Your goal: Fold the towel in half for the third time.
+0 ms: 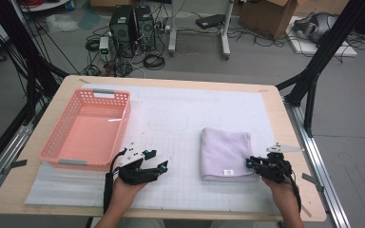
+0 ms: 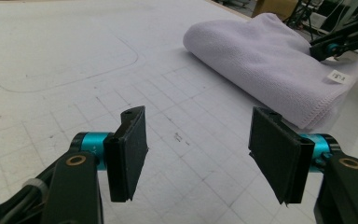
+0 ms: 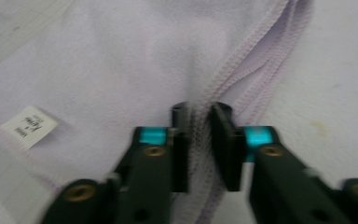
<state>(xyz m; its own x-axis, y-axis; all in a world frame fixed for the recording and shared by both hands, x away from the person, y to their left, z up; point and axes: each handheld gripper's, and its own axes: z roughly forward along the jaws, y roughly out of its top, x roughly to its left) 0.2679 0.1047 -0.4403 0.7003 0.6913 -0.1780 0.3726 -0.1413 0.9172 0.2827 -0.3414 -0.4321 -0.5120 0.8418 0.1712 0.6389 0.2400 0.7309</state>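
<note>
Right gripper (image 3: 198, 149) nipped on towel (image 1: 226, 153) hem, at the mat's 4 o'clock.
Left gripper (image 2: 198, 154) gapes empty over bare grid at 7 o'clock. One towel, one pink basket (image 1: 57, 142) at 10 o'clock; centre free.

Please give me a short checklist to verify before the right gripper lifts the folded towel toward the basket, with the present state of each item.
1. Right gripper closed on the towel's stitched edge: ok, the hem sits between the nearly closed jaws.
2. All folded layers caught: cannot tell, the edges bunch between the pads.
3. Left gripper out of the way: ok, it is open over the bare mat, apart from the towel.
4. Pink basket ready to receive: ok, nothing lies in it.
5. Path from towel to basket free: not ok, the left gripper stands between them.
6. Towel tidy: ok, it lies folded flat, with its label on top.
</note>
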